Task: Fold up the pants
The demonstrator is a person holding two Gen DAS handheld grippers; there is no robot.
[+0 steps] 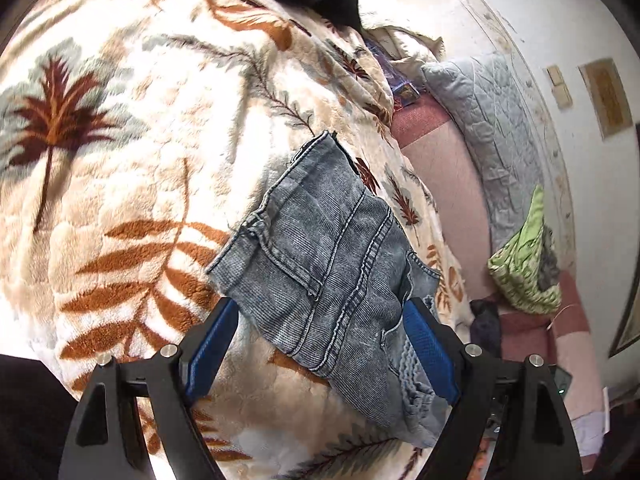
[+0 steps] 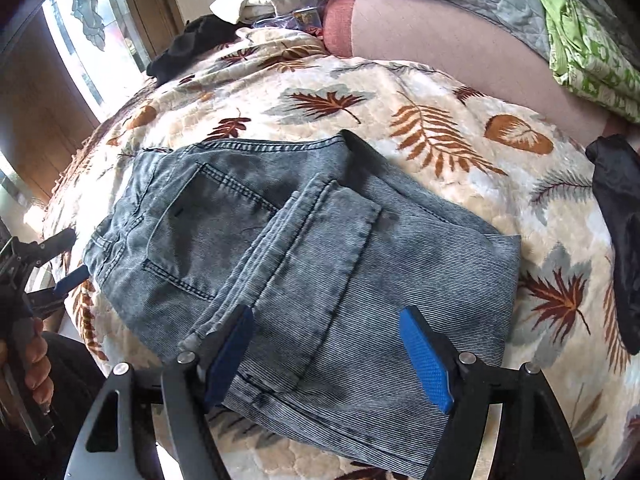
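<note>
The jeans (image 2: 304,248) lie folded on the leaf blanket (image 2: 460,152). The right gripper (image 2: 326,344) is spread wide above the near edge of the jeans. The left gripper (image 1: 320,332) is spread wide too, above the jeans' left end.

Folded jeans (image 2: 304,248) lie on leaf-print blanket (image 2: 460,152). Right gripper (image 2: 326,348) above near edge, jaws apart, holding nothing. Left gripper (image 2: 70,256) at left edge of jeans.
</note>
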